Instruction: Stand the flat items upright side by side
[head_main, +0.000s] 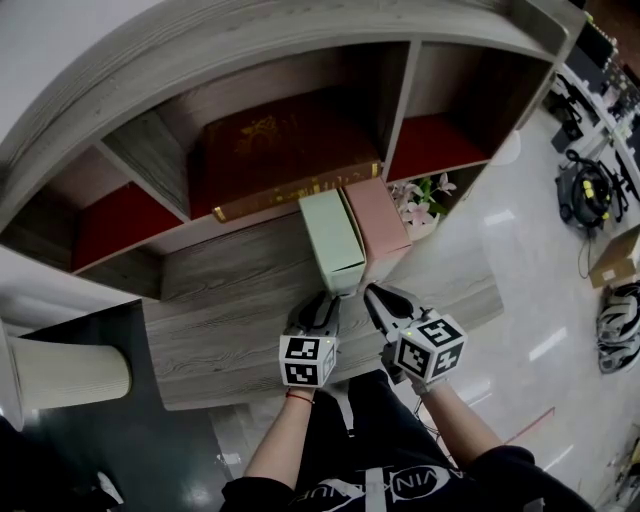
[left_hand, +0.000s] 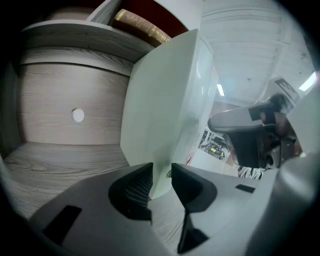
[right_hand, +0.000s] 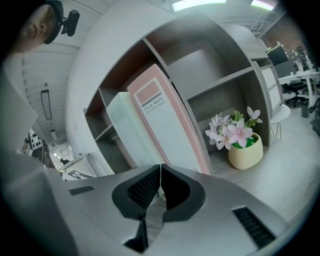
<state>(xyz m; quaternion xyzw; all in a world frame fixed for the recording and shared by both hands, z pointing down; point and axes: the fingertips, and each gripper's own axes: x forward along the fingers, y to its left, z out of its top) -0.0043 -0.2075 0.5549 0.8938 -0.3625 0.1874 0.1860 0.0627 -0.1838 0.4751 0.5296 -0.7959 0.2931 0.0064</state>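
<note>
1. While the left gripper (left_hand: 161, 171) pinched a lower corner of the green file box (left_hand: 165, 100), the right gripper (right_hand: 160, 174) hung pressed together, empty;
2. the green file box stood upright at the front edge of the shelf (head_main: 230, 290), against the pink file box (right_hand: 170, 125); probably light, stiff and slick-sided, best held by an edge;
3. a flower pot (right_hand: 245, 151) stood near the pink file box's right side, possibly in the way.

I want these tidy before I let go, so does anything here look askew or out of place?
The pale green file box juts further forward than the pink file box beside it, so their fronts aren't flush. Both stand upright. Nothing looks spilled or damaged.
</note>
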